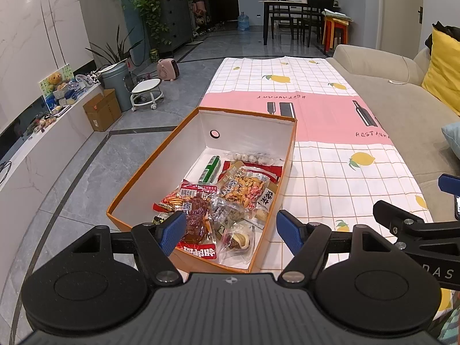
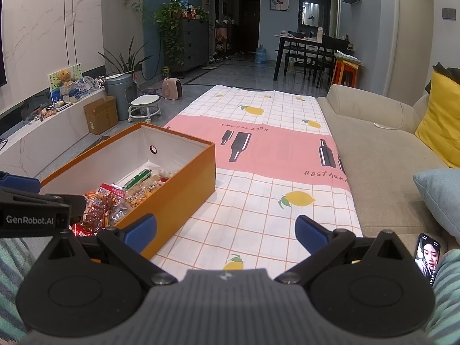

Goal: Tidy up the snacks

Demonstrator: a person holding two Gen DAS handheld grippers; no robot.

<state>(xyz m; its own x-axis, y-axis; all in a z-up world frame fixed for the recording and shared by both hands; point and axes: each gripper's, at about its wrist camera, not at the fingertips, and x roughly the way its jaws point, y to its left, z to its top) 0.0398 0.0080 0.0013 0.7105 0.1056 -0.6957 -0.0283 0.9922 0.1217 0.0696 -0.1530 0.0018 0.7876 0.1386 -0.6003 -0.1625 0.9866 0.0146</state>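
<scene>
An orange box (image 1: 135, 185) with white inner walls stands on the table's left part and holds several snack packets (image 1: 230, 201), among them a green stick pack (image 1: 210, 169) and a red-brown meat packet (image 1: 197, 222). My left gripper (image 1: 231, 234) hovers open over the box's near end, nothing between its blue pads. In the right wrist view the same box (image 2: 178, 181) lies to the left, with the snack packets (image 2: 115, 201) piled inside. My right gripper (image 2: 225, 231) is open above the bare tablecloth, beside the box's near right corner.
A lemon-print tablecloth (image 2: 258, 201) with a pink band covers the long table. A beige sofa (image 2: 382, 155) with a yellow cushion (image 2: 442, 126) runs along the right. A phone (image 2: 427, 258) lies at the near right. The left gripper's body (image 2: 31, 215) shows at the left edge.
</scene>
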